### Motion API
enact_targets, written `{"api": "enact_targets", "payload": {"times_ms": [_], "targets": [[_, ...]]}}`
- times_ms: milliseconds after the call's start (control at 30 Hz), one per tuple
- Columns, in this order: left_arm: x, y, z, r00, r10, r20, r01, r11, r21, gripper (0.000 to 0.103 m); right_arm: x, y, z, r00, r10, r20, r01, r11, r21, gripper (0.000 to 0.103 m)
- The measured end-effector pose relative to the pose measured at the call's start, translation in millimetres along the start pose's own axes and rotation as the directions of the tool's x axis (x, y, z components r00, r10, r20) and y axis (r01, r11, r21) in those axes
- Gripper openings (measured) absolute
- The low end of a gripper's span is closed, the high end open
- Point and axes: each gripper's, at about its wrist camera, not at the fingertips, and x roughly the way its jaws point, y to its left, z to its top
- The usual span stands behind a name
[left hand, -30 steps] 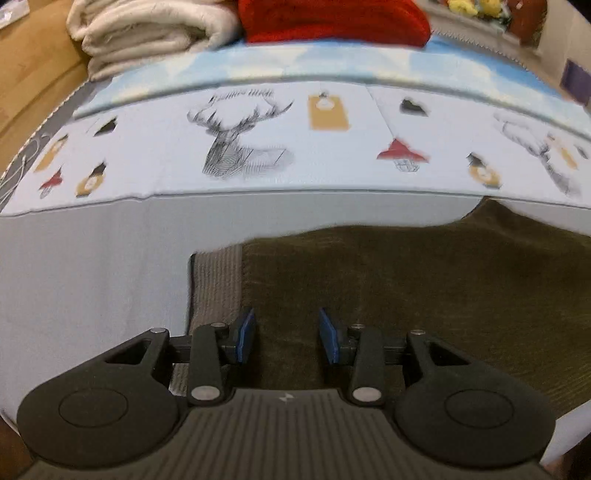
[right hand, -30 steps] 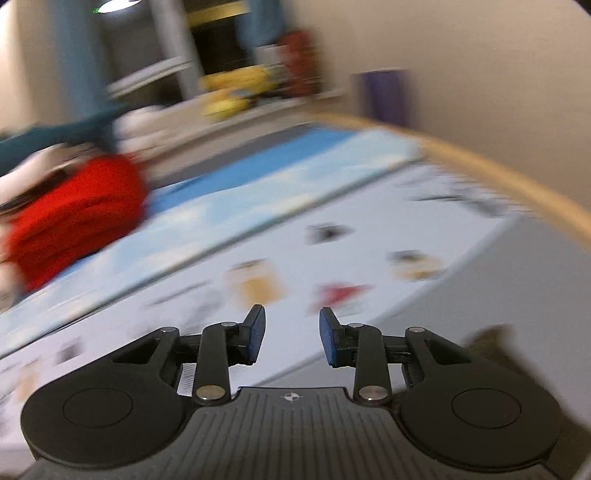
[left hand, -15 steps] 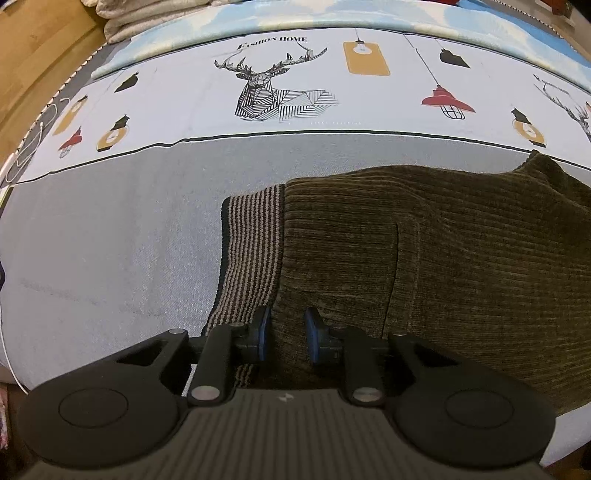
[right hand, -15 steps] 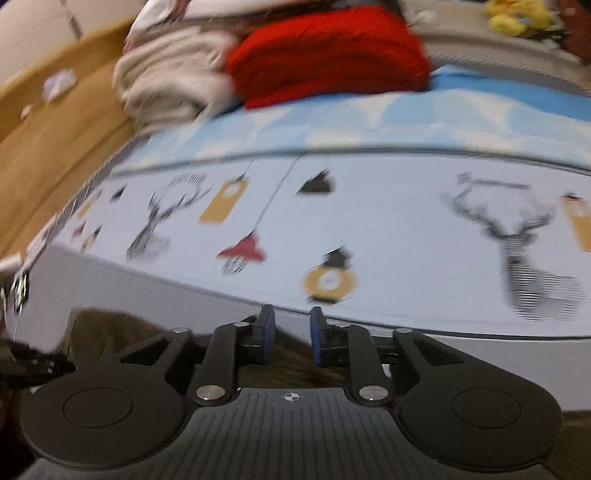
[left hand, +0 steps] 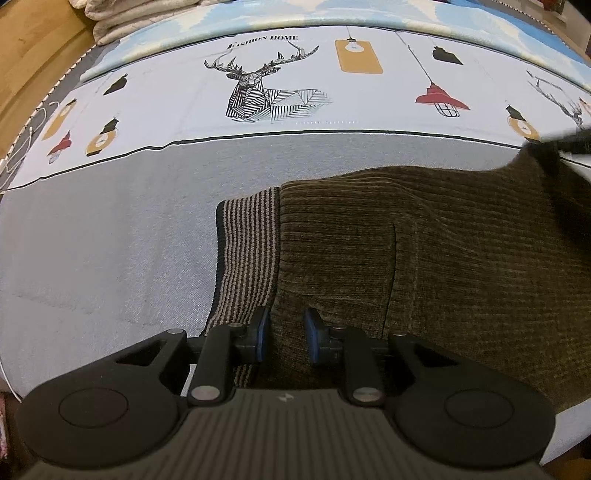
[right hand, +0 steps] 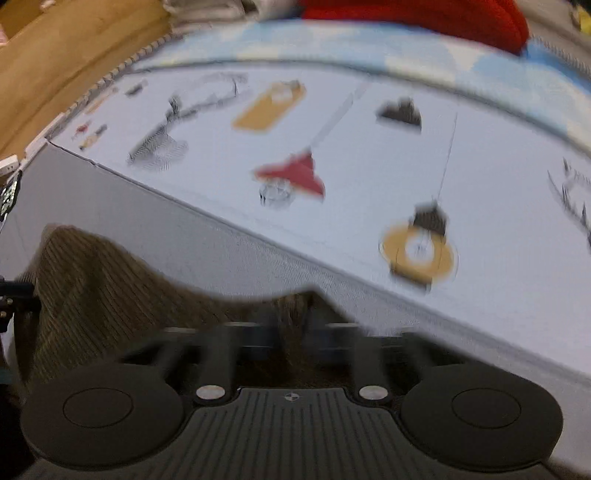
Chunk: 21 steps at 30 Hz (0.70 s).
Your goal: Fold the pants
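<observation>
Olive-brown ribbed pants (left hand: 443, 251) with a striped waistband (left hand: 247, 251) lie on a grey and printed bedspread (left hand: 110, 229). My left gripper (left hand: 286, 332) sits low over the near edge of the pants beside the waistband, its blue pads (left hand: 261, 334) a narrow gap apart with fabric between them. In the blurred right wrist view, my right gripper (right hand: 291, 332) is at the pants' far edge (right hand: 110, 295), with a peak of cloth rising between its fingers. The right gripper also shows at the right edge of the left wrist view (left hand: 565, 142).
A red knit item (right hand: 424, 14) and folded cream blankets (left hand: 122, 18) lie at the far side of the bed. A wooden floor (right hand: 55, 55) lies to the left. The bed's near edge is just below my left gripper.
My left gripper has dropped to the pants by the waistband and its jaws have narrowed. My right gripper swung round from the wall down to the pants' far edge and narrowed too.
</observation>
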Motion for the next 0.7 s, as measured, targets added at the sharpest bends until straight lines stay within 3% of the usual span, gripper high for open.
{"api": "enact_targets", "payload": {"times_ms": [67, 167, 233, 333, 400, 500, 700], "targets": [[0, 1, 0, 1.0, -0.003, 0.0, 0.003, 1.0, 0.001, 0.024, -8, -3, 6, 0.995, -0.038, 0.087, 0.034, 0.998, 0.043, 0.0], [0, -1, 0, 1.0, -0.001, 0.002, 0.001, 1.0, 0.009, 0.024, 6, -10, 1, 0.996, -0.091, 0.019, 0.089, 0.994, 0.07, 0.0], [-1, 1, 0, 1.0, -0.008, 0.004, 0.008, 1.0, 0.003, 0.024, 5, -10, 0, 0.989, -0.148, 0.024, 0.147, 0.987, 0.058, 0.0], [-2, 7, 0, 0.999, -0.031, 0.006, 0.031, 0.999, -0.024, 0.025, -25, -11, 10, 0.986, -0.092, 0.142, 0.074, 0.989, 0.126, 0.003], [-3, 10, 1, 0.999, -0.044, 0.006, 0.044, 0.998, -0.044, 0.026, -40, -6, 12, 0.982, -0.026, 0.186, 0.007, 0.995, 0.103, 0.005], [-3, 8, 3, 0.999, -0.039, 0.004, 0.04, 0.998, -0.045, 0.026, -44, 3, 9, 0.99, 0.085, 0.112, -0.09, 0.995, 0.033, 0.024], [-3, 4, 3, 1.0, -0.027, 0.005, 0.028, 0.999, -0.031, 0.027, -27, 26, -12, 0.994, 0.084, -0.071, -0.095, 0.98, -0.172, 0.024]]}}
